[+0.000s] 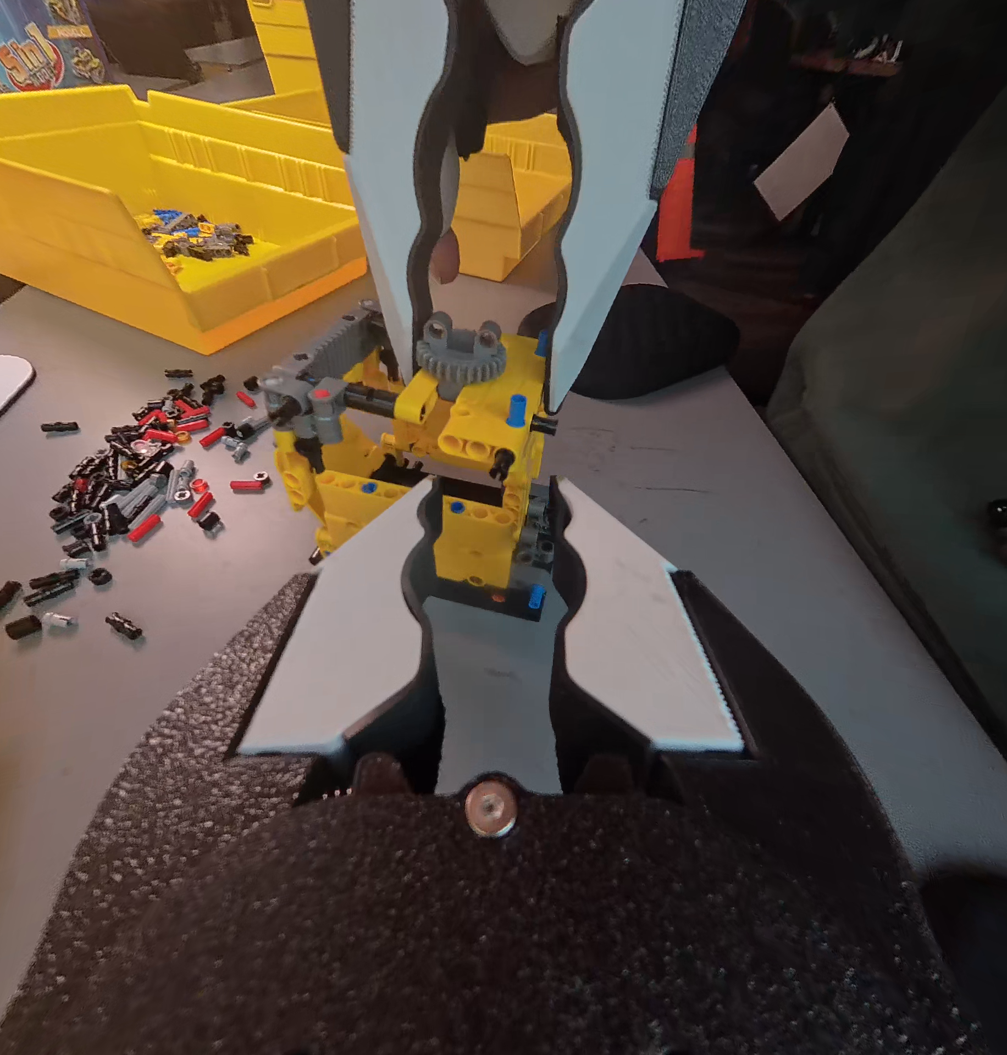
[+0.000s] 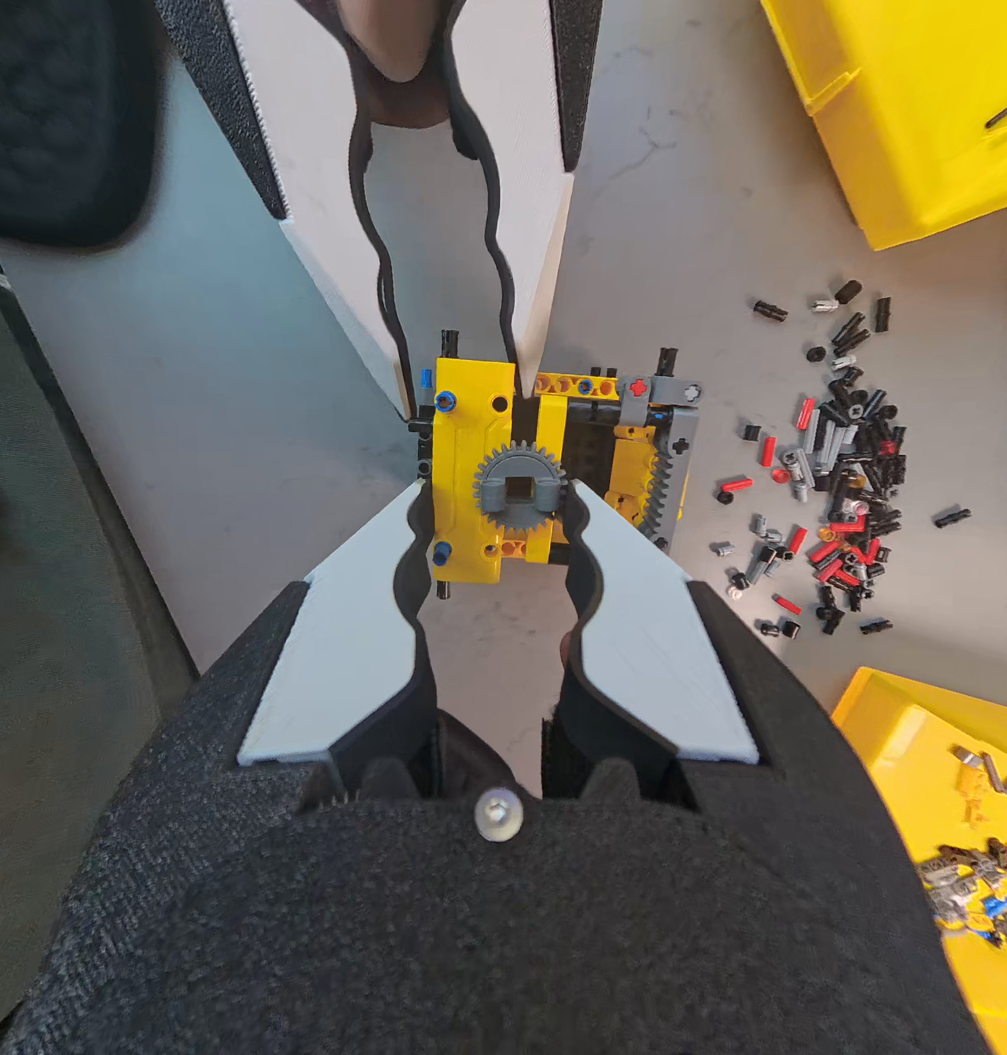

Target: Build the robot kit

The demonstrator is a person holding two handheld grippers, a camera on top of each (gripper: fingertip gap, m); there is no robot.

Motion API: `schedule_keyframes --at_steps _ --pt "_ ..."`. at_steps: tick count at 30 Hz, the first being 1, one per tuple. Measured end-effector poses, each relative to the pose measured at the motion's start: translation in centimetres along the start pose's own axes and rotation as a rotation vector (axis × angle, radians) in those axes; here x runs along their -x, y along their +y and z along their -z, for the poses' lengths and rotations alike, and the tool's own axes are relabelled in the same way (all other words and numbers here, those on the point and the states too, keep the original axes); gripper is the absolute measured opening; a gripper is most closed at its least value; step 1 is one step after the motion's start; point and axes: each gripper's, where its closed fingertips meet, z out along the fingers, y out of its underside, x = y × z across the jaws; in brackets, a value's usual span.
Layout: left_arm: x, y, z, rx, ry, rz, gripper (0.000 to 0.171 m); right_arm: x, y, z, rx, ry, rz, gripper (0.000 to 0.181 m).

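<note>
A yellow brick model (image 1: 490, 402) stands on the grey table (image 1: 147, 685). It has a grey gear (image 1: 461, 359) on top and a grey toothed rack (image 1: 341, 348) at its left. My left gripper (image 1: 491, 485) is closed on the model's lower yellow block, one finger on each side. My right gripper (image 1: 477, 391) comes in from the far side, its fingers against the model's top on either side of the gear. In the right wrist view the right gripper (image 2: 495, 485) flanks the gear (image 2: 518, 485) and yellow panel (image 2: 467, 434). The left gripper (image 2: 467, 399) clamps the panel's far end.
A pile of small black, red and grey pins (image 1: 130, 485) lies left of the model, and shows in the right wrist view (image 2: 844, 502). Yellow bins (image 1: 147, 188) stand behind, one holding mixed pieces (image 1: 198, 234). A black padded seat (image 1: 649, 342) sits past the table's right edge.
</note>
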Motion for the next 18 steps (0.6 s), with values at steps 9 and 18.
schedule_keyframes --at_steps 9,18 --pt "-0.4 0.8 -2.3 0.081 -0.089 -0.106 0.011 0.0 -0.1 -0.1 0.078 0.039 0.019 0.044" --pt "-0.4 0.7 -2.5 0.079 -0.018 -0.062 0.007 -0.2 0.1 -0.1 0.183 0.000 0.033 0.043"
